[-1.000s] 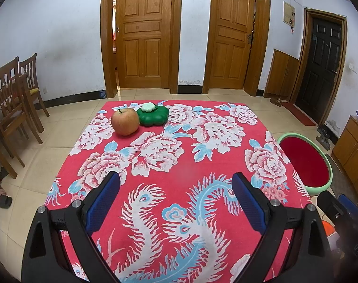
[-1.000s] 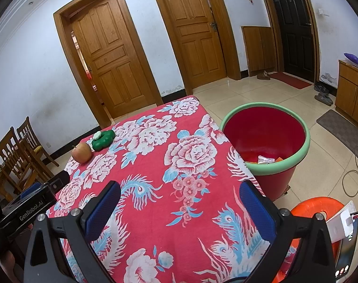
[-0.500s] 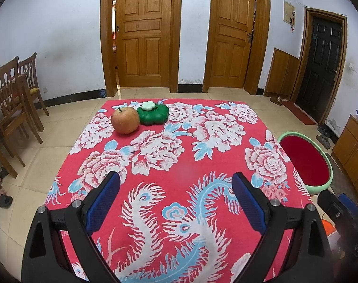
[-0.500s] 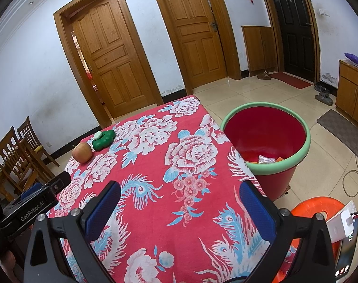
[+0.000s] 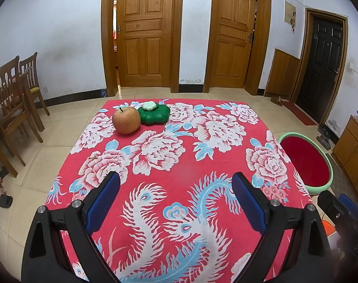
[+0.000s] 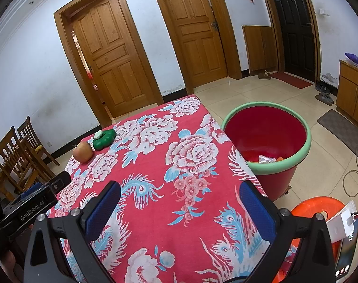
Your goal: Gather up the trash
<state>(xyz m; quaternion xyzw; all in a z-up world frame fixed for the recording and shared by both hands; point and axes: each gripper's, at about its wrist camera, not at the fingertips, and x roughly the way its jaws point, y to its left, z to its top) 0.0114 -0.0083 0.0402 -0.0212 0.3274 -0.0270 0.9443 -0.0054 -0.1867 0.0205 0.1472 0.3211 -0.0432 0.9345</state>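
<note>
Standing upright, mouth facing up, the red bin (image 6: 268,141) sat on the floor beside the table (image 6: 155,165); both the left gripper (image 5: 176,198) and right gripper (image 6: 180,202) hung spread, empty, unchanged from earlier

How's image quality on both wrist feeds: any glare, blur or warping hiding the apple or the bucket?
Left wrist view: even light, apple sharp, doorframes bowed by the fisheye, corners vignetted, bucket squashed at the right edge. Right wrist view: no glare, bucket and the trash inside clear, apple small but distinct.
</note>
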